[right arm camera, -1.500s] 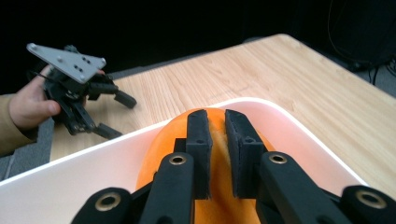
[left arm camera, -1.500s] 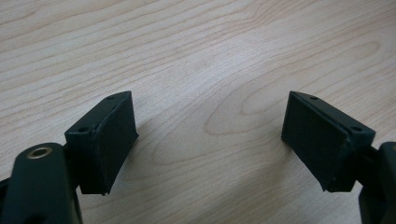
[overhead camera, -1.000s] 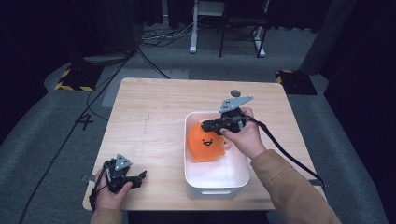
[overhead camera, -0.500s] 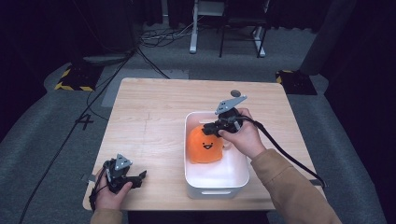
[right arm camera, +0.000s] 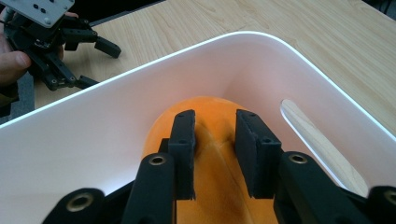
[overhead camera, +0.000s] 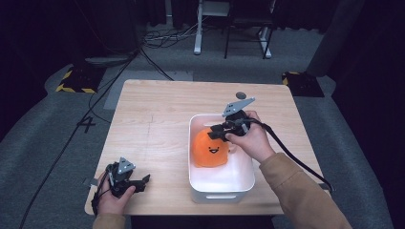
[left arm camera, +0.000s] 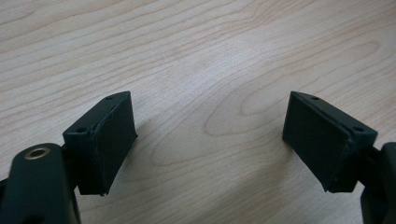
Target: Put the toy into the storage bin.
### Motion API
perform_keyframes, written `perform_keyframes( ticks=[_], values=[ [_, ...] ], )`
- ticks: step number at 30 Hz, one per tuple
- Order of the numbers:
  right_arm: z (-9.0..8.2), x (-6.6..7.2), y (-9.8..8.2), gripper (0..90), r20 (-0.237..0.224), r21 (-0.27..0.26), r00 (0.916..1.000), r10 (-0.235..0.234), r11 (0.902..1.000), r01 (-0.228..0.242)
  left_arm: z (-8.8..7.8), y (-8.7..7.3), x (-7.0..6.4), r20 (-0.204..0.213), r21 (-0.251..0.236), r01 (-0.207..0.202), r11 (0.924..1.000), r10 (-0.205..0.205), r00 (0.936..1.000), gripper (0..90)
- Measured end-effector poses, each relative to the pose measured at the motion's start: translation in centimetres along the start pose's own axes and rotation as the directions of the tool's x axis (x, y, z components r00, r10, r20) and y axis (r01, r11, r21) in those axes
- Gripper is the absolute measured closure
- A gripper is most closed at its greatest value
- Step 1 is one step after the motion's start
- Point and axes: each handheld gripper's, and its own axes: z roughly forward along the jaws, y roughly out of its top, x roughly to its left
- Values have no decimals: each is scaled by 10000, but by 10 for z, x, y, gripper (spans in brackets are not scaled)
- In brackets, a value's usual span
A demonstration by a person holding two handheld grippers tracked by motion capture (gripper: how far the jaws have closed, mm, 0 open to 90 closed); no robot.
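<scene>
Looks like a lab or recording studio setup: a lone wooden counter (overhead camera: 157, 119) on grey carpet, black curtains behind the counter, cables (overhead camera: 157, 40) snaking across the floor beyond it, hazard-striped floor plates (overhead camera: 71, 81) at its far corners.

Change since the earlier pictures: the right tongs (right arm camera: 214, 154), poised over the round orange plush toy with a smiling face (overhead camera: 210, 147) inside the white rectangular plastic tub (overhead camera: 224, 183), have just been opening. Their black pads (right arm camera: 183, 149) now stand slightly parted, with a ridge of the toy's orange fabric between them and little pinch remaining.
</scene>
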Motion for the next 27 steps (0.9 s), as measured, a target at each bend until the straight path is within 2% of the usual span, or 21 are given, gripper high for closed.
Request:
perform_keyframes(
  ticks=[4, 13, 20, 27],
  values=[
    [-4, 0, 0, 649, 112, -162, 9999, -76, 9998, 77, 0, 0, 0, 6, 1, -2, 10000, 2, 10000, 175],
    [-16, 0, 2, 645, 216, -410, 9995, -240, 9988, 249, 0, 0, 0, 5, -1, -2, 10000, 2, 10000, 176],
    [-33, -2, 1, 638, 337, -727, 9992, -221, 9970, 245, 0, 0, 0, 3, -2, 1, 10000, -1, 10000, 176],
    [-55, -6, -5, 626, 673, -1082, 9977, -54, 9941, 126, 0, 0, 0, 7, 0, 2, 10000, -2, 10000, 176]
  ],
)
